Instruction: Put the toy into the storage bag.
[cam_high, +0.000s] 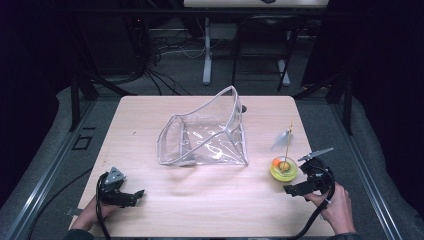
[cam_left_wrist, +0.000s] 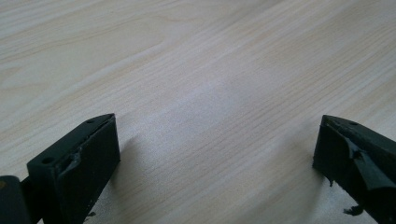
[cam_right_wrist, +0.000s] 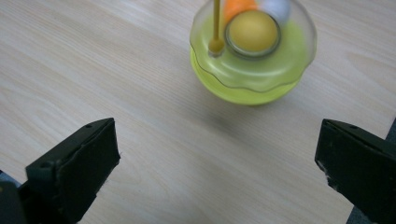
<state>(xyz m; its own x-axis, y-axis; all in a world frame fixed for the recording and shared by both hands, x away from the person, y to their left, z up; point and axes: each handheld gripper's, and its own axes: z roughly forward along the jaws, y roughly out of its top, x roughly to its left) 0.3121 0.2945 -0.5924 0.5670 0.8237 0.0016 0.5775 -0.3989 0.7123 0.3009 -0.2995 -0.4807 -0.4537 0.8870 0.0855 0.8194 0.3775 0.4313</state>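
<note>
A clear plastic bag (cam_high: 207, 132) stands open in the middle of the wooden table (cam_high: 150, 200). At the right sits a round yellow-green toy (cam_high: 283, 169) with a clear dome, orange and yellow balls inside and a thin stick rising from it. The same toy (cam_right_wrist: 252, 51) lies just ahead of my right gripper (cam_right_wrist: 217, 154), whose jaws are wide apart with nothing between them. That right gripper (cam_high: 296, 190) is held at the table's front right, close beside the toy. My left gripper (cam_high: 134, 196) rests at the front left, open over bare wood (cam_left_wrist: 210, 93), with its own midpoint (cam_left_wrist: 217, 149) empty.
Grey floor mats and dark frame legs surround the table. Cables and a white stand (cam_high: 207, 50) lie beyond the far edge. A small dark knob (cam_high: 243, 108) sits behind the bag.
</note>
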